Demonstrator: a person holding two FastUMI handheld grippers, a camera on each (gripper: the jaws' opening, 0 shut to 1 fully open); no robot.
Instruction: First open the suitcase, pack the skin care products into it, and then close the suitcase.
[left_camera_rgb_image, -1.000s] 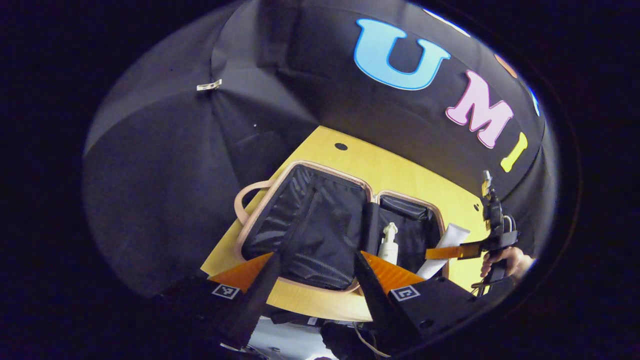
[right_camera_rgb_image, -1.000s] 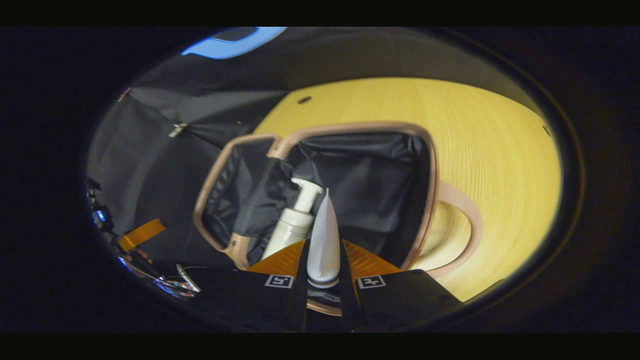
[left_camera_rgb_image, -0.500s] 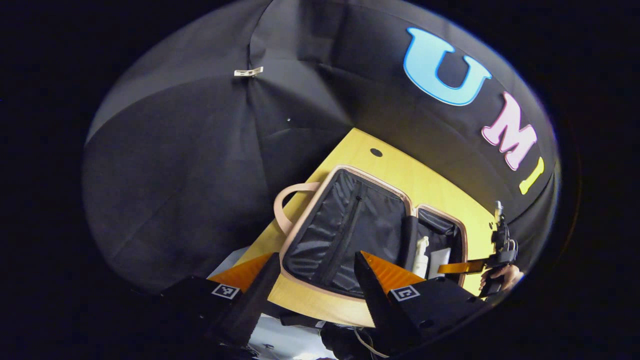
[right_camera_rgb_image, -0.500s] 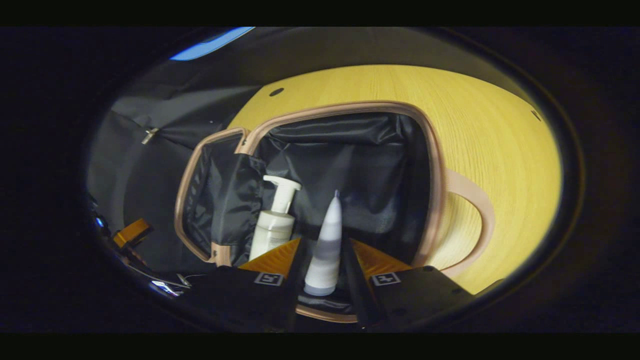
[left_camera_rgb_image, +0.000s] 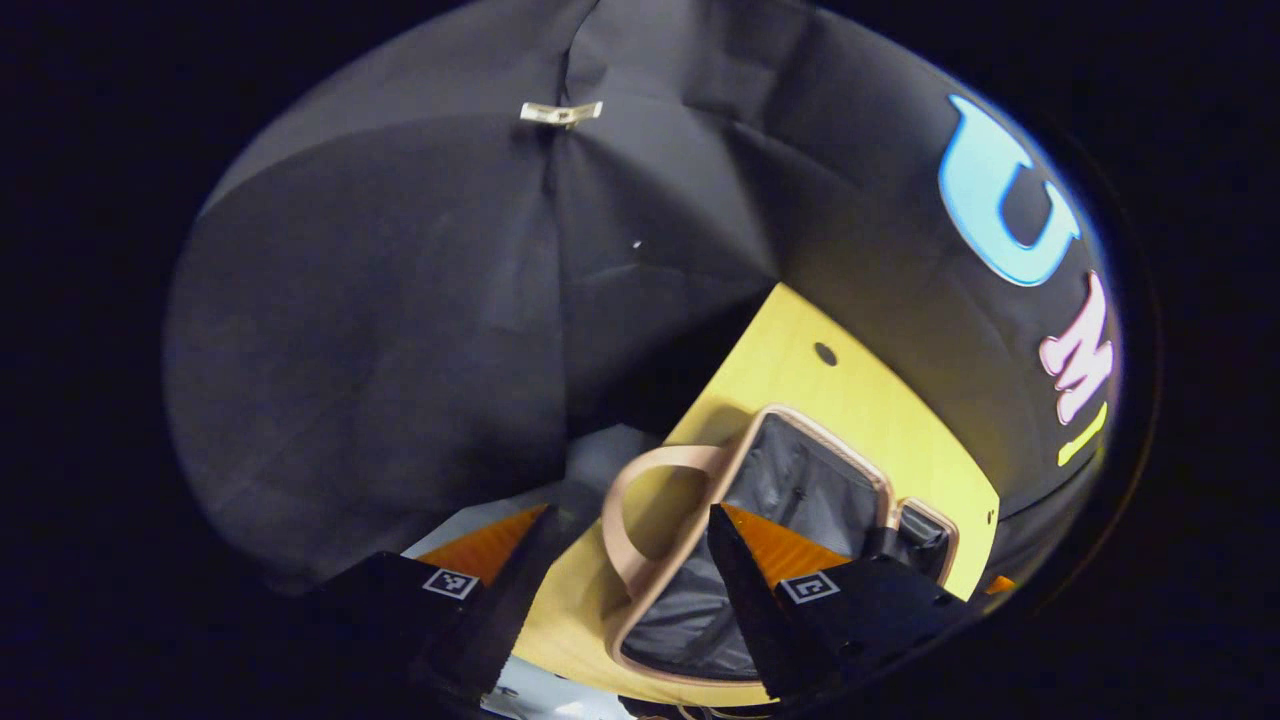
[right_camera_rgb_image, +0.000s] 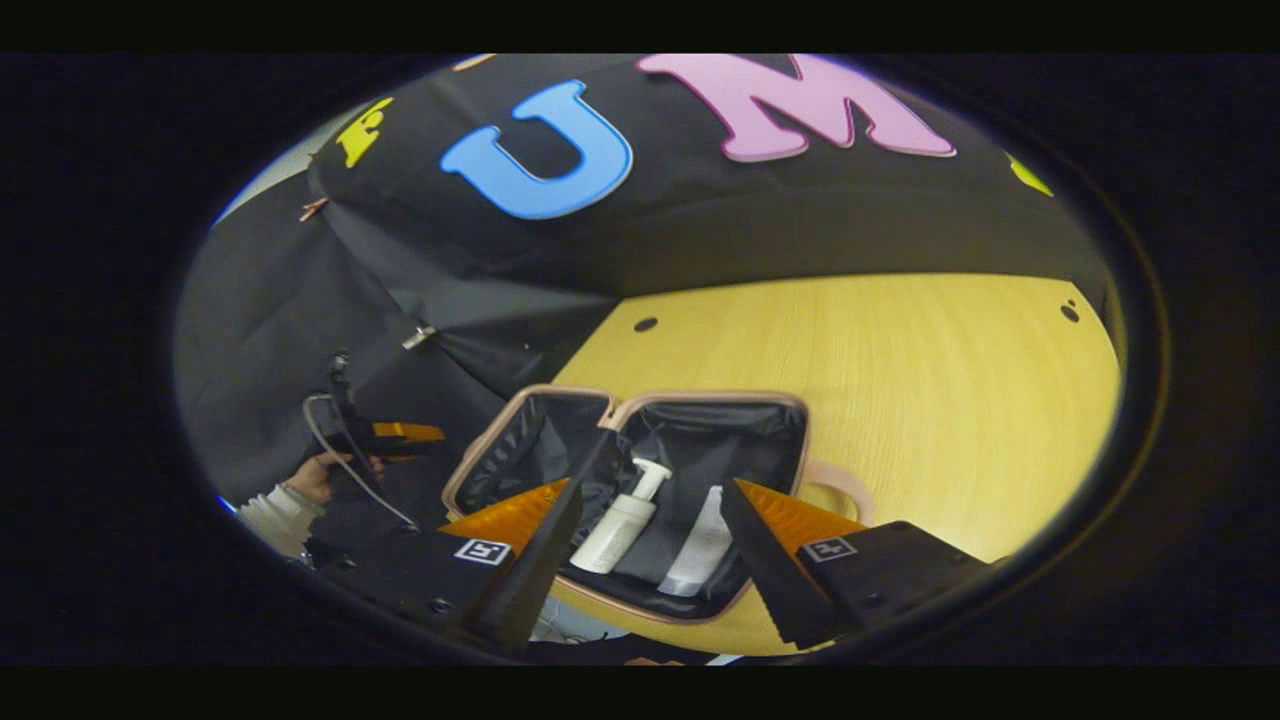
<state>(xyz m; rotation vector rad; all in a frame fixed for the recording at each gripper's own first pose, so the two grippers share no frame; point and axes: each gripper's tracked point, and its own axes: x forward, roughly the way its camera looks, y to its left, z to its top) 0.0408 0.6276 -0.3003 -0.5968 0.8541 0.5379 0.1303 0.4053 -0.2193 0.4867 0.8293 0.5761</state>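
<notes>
Right gripper (right_camera_rgb_image: 640, 545): released, above suitcase (right_camera_rgb_image: 700, 405) | pump bottle (right_camera_rgb_image: 620, 520), tube (right_camera_rgb_image: 700, 555) inside | left gripper (left_camera_rgb_image: 620, 570): released; take lid edge squarely, swing it closed.

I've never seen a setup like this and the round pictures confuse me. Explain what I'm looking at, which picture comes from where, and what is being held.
There is no robot here: a person holds a two-finger gripper in each hand, and a fisheye camera rides on each, looking forward along its fingers.

The left gripper view shows the left gripper open and holding nothing, near the pink handle of the open suitcase.

The right gripper view shows the right gripper, also open and holding nothing, above the same suitcase on the yellow wooden table. Inside one half lie a white pump bottle and a white tube. At the left of that view, farther off, a hand holds the other gripper.

The skin care products look packed; the suitcase is not yet closed.
</notes>
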